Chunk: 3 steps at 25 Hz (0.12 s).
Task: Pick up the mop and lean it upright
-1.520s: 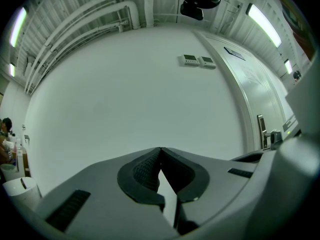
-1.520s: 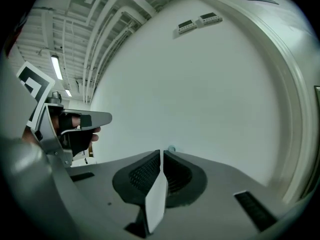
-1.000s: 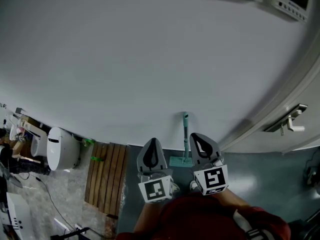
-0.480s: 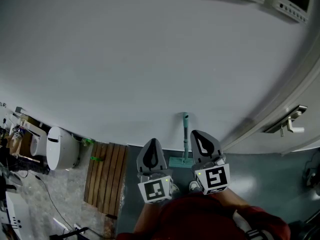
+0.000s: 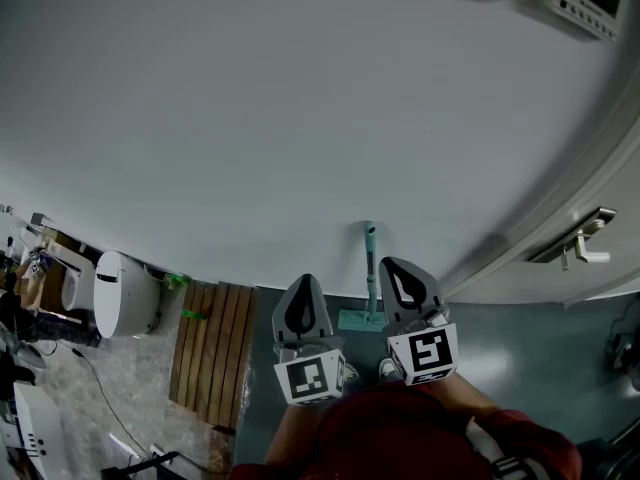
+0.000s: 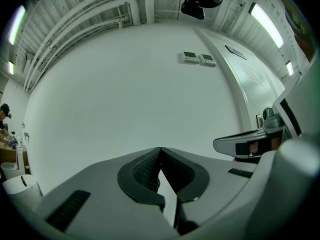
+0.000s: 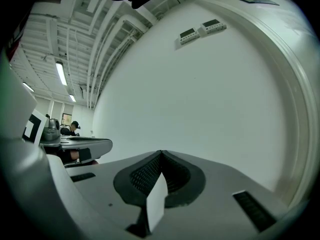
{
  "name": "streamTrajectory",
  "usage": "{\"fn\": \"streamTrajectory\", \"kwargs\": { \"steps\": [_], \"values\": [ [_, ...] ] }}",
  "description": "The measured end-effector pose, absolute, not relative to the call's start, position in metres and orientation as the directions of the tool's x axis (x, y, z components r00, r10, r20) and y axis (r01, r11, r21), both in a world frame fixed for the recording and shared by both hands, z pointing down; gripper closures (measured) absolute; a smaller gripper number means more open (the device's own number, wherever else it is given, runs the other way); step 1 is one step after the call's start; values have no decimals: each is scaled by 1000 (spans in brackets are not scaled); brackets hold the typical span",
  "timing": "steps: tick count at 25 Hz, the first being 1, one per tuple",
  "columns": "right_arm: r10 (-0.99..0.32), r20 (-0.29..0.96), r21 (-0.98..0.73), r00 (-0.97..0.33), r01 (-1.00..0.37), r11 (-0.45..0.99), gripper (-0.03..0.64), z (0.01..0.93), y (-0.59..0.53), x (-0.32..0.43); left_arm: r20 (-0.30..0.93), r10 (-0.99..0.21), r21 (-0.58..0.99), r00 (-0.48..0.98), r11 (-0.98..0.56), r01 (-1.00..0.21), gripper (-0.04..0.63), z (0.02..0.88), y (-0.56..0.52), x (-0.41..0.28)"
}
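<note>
1. The slim teal mop point(image 5: 371, 268) with its flat rectangular head stood at the foot of the plain white wall point(image 5: 300, 118); its head lay flat on the dark grey floor point(image 5: 520, 348) and its pole ran up against the wall; in the head view it sat between the two grippers and beyond their tips.
2. The left gripper point(image 5: 303, 286) pointed level at the bare wall; its own view showed the jaws together, dark ribbed pads meeting at the tip, with nothing between them.
3. The right gripper point(image 5: 396, 273) was much the same; jaws closed tip to tip, nothing held, only white wall ahead; the mop showed in neither gripper view, so neither gripper was on it.
4. My read was that the leaning step was as good as done; the mop looked upright and propped with both grippers off it, so this looked like the hands-off check at the end of the task.
5. The next move called for very little; draw both grippers back without brushing the pole; if the mop began to slide, the right gripper, the nearer one, would have had to part its jaws first, come in square on the thin pole and clamp gently; the smooth floor under the head was the likeliest cause of a slip.
</note>
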State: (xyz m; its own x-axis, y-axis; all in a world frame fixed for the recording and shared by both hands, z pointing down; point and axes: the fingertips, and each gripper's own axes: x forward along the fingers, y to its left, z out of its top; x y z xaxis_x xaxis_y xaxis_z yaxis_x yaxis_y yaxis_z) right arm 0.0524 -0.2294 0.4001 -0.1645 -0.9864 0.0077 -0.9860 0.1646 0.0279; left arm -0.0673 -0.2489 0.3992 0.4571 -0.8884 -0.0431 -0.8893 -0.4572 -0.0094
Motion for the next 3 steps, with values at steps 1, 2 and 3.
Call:
{"fn": "streamTrajectory", "kwargs": {
  "steps": [1,2,3],
  "values": [
    [-986,9,30,-166,-986,166,598,400,-230,53,-44,-888,-10,458,-458,-889,583,399,-249,-66],
    [-986,10,30,-167,-985,168,598,400,-230,53,-46,-887,-12,459,-459,-888,583,398,-249,-66],
    [-986,10,31,-169,-985,169,598,401,-231,53,-49,-886,-14,461,-461,-888,583,397,-249,-65]
  ]
}}
